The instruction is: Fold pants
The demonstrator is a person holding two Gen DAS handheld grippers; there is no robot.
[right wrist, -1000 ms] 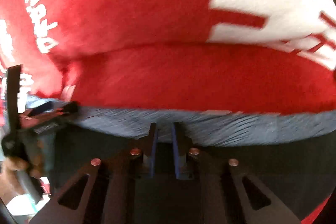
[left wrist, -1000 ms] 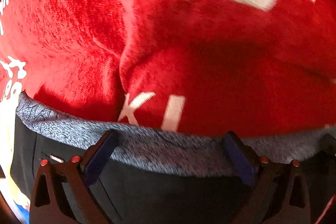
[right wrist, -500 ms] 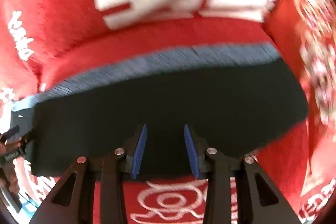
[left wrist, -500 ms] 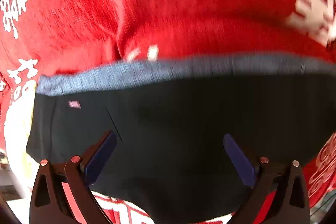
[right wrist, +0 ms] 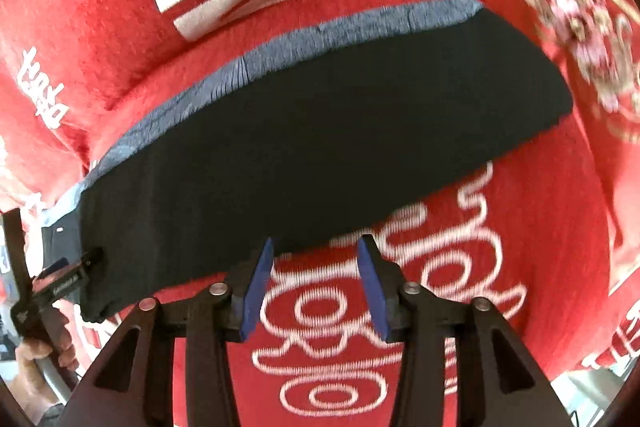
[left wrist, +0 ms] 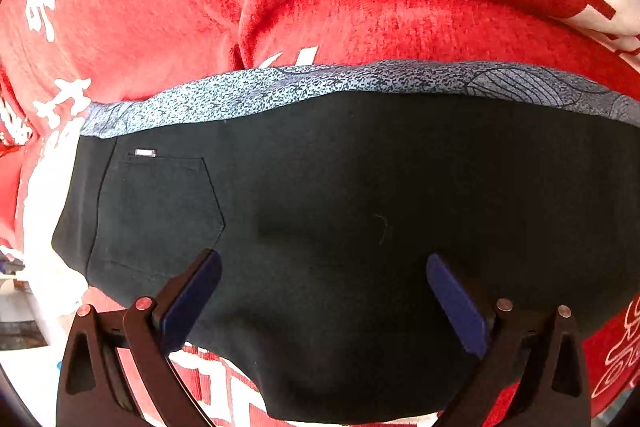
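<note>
I'm holding my left gripper wide apart, gripping nothing, and the black pants are lying folded right ahead of its fingers on the red blanket, the grey waistband running along their far edge. A back pocket is showing ahead to the left. My right gripper is hanging spread too, its fingers empty, with the pants just beyond its tips, over the white lettering.
</note>
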